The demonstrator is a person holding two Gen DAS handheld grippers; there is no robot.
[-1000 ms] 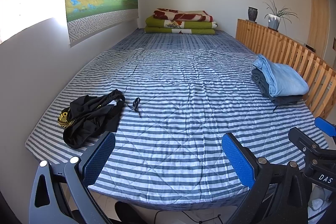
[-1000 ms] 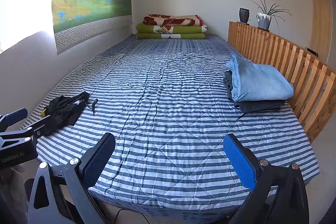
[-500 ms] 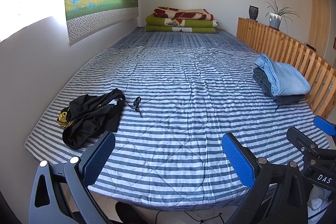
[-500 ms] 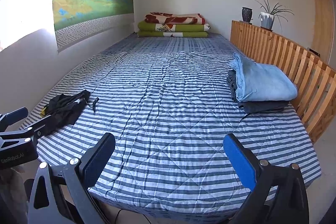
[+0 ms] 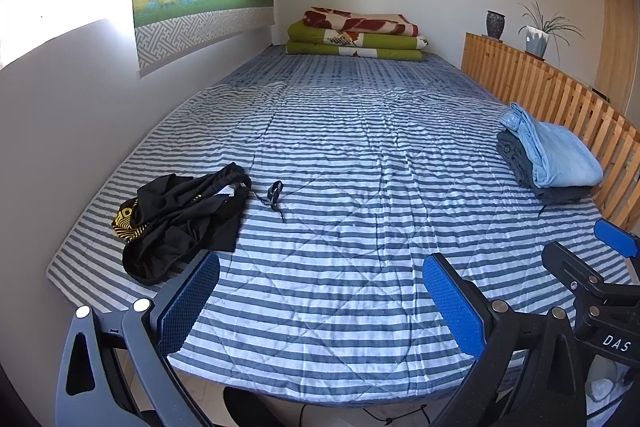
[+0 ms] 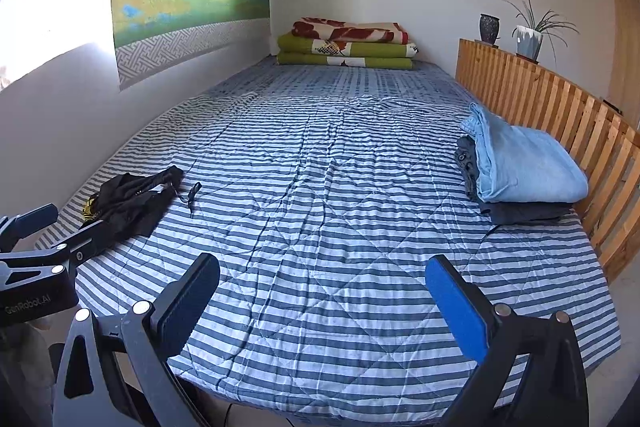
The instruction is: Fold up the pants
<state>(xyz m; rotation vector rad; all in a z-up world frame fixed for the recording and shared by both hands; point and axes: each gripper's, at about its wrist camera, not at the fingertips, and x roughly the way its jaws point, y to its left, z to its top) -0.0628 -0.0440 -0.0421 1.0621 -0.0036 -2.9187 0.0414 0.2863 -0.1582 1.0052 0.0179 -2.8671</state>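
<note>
Pants [image 5: 180,219] crumpled near bed's [image 5: 360,187] left edge, middle bare.

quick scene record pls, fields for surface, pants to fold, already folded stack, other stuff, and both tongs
surface: striped quilt on a bed
pants to fold: black pants, crumpled near the left front corner, drawstring trailing to the right
already folded: light blue jeans stacked on a dark grey garment, by the wooden slat rail
far end: folded blankets
left tongs: open, empty, above the front edge
right tongs: open, empty
</note>
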